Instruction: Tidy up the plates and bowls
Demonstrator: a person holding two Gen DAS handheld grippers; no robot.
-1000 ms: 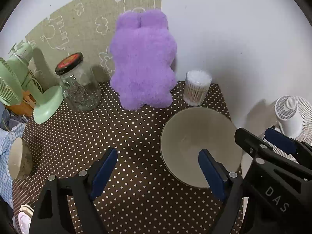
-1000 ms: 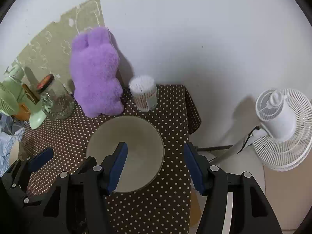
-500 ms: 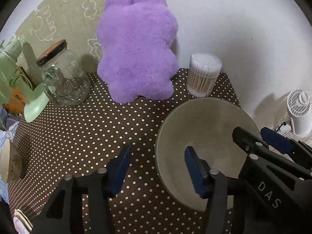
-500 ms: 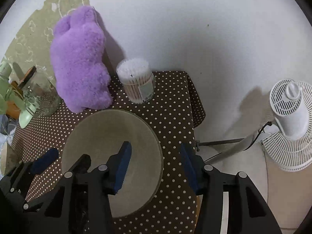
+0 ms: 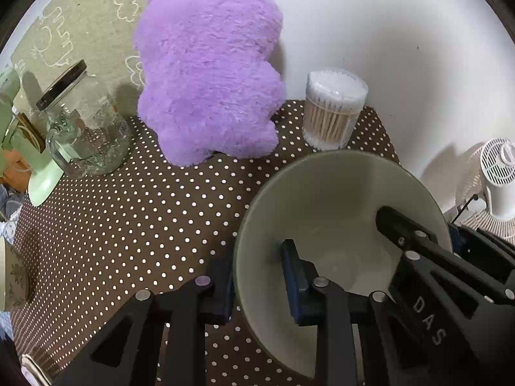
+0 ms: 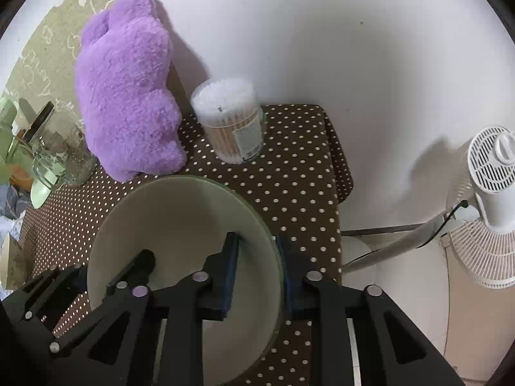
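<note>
1. Bowl (image 5: 338,225) sits on tabletop (image 5: 128,225), right side.
2. Left gripper (image 5: 257,276) jaws straddle its left rim, w/ gap.
3. Right gripper (image 6: 257,270) jaws straddle right rim, near shut; contact unclear.

1. A pale, cream-green bowl (image 5: 338,212) with a smooth, empty inside is seen upright on the dotted brown surface (image 5: 128,218), near its right edge.
2. Opposite sides of its rim are straddled by the left claw (image 5: 257,276) and right claw (image 6: 257,270).
</note>
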